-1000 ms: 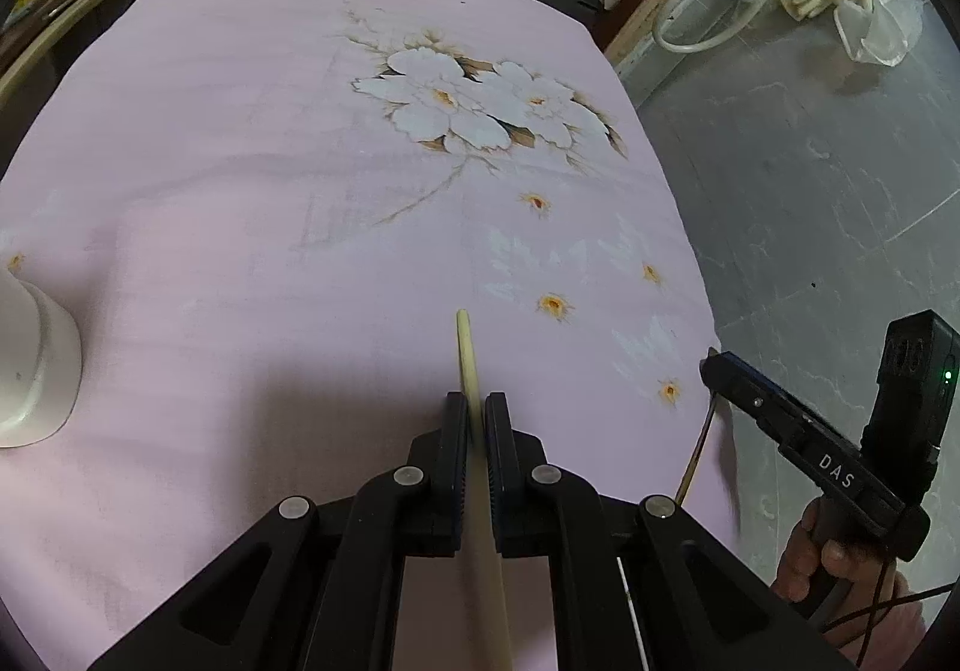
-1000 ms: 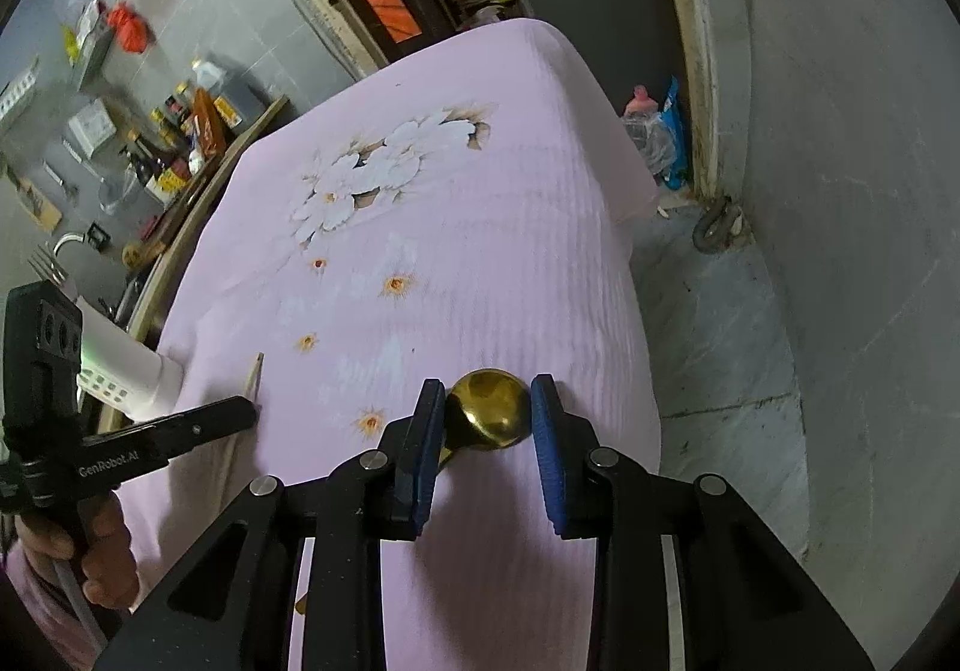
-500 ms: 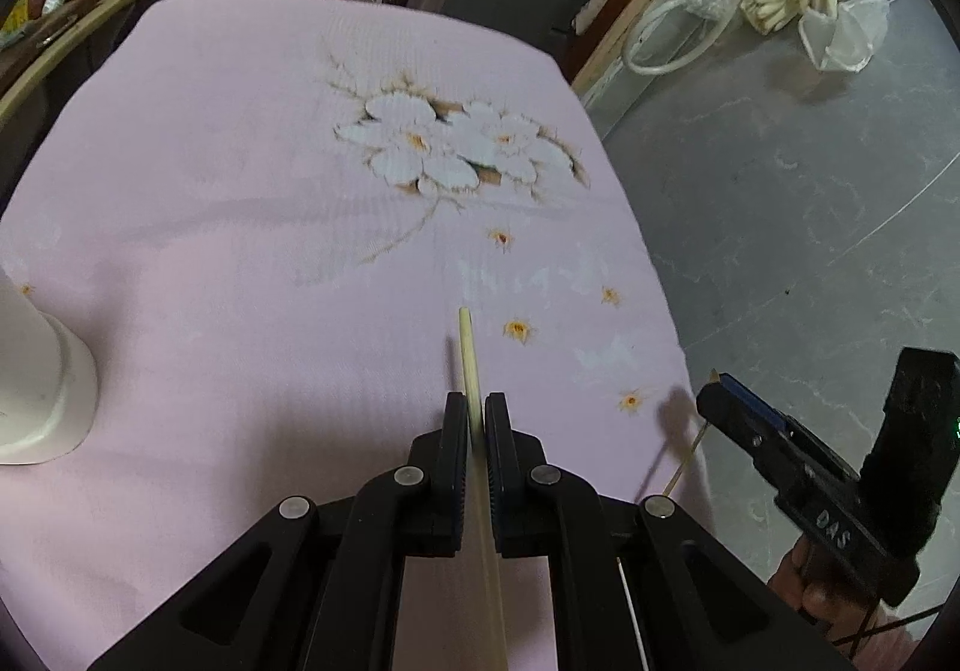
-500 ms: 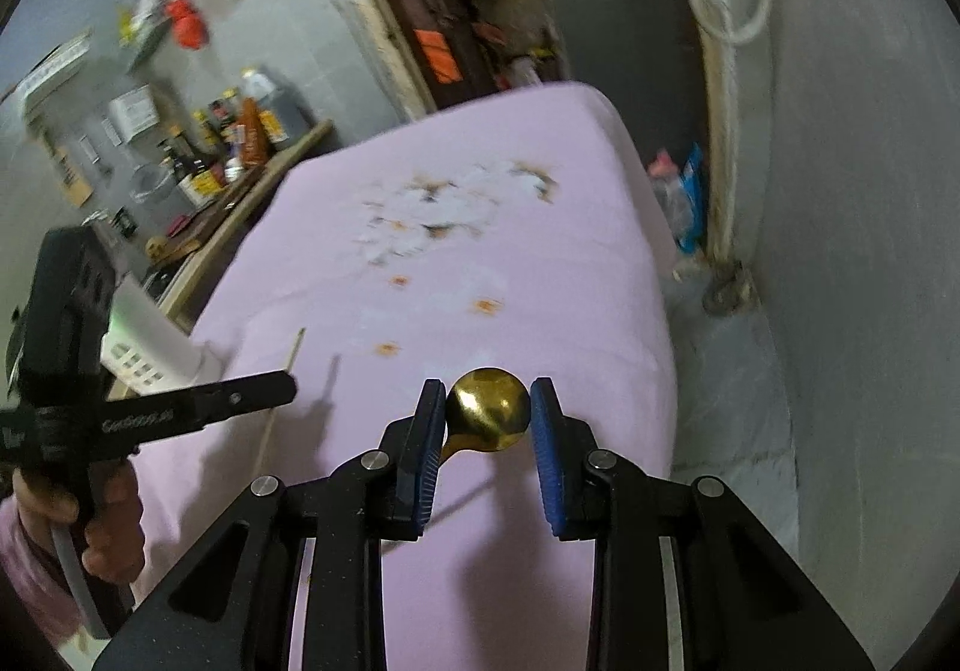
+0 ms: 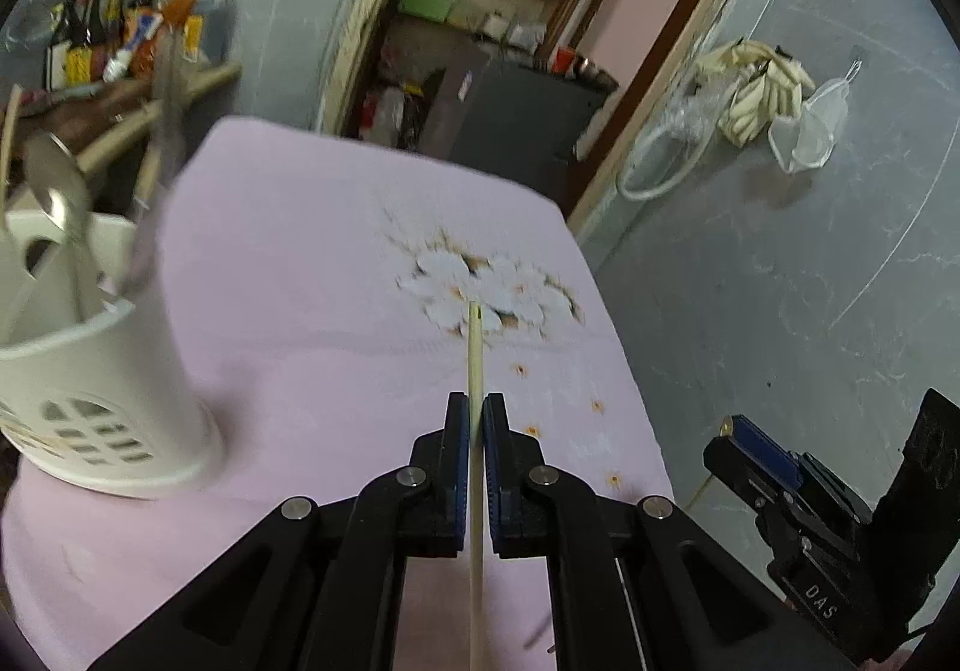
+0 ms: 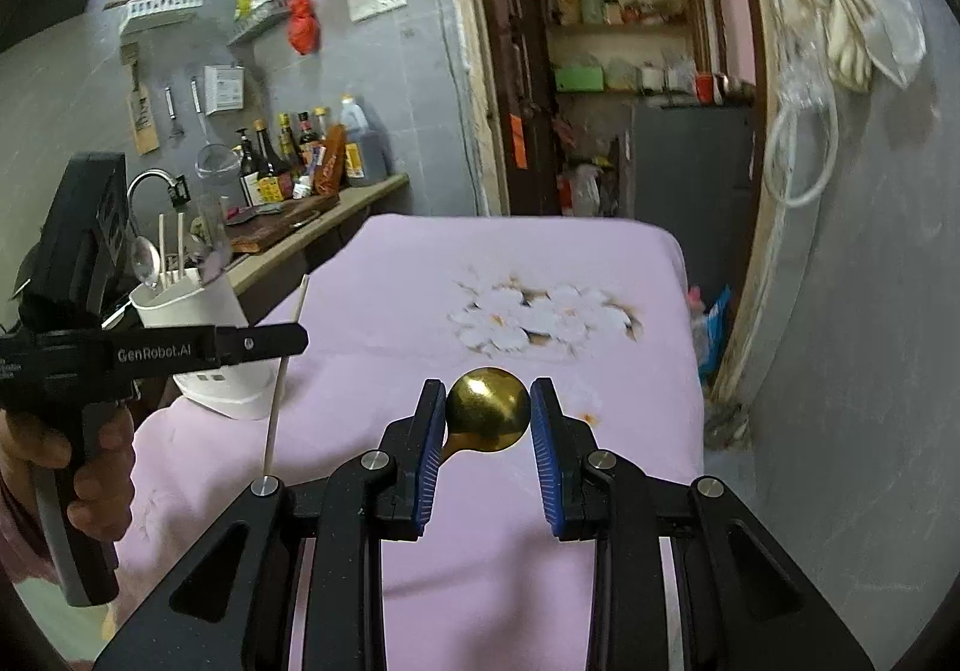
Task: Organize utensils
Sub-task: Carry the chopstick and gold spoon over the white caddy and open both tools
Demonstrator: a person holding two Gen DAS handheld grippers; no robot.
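My left gripper is shut on a pale wooden chopstick that sticks out ahead over the pink flowered tablecloth. A white slotted utensil holder stands close at the left with a metal spoon and other utensils in it. My right gripper is shut on the bowl of a gold spoon, held above the cloth. The right wrist view also has the left gripper with its chopstick in front of the holder. The right gripper shows at the lower right of the left wrist view.
A counter with sauce bottles runs behind the holder at the left. Beyond the table's far edge stands a dark grey cabinet before a doorway with shelves. The grey floor drops away past the table's right edge.
Both grippers have risen and tipped upward with the chopstick and the gold spoon still held. The holder has come into close view at the left. The right gripper has rolled.
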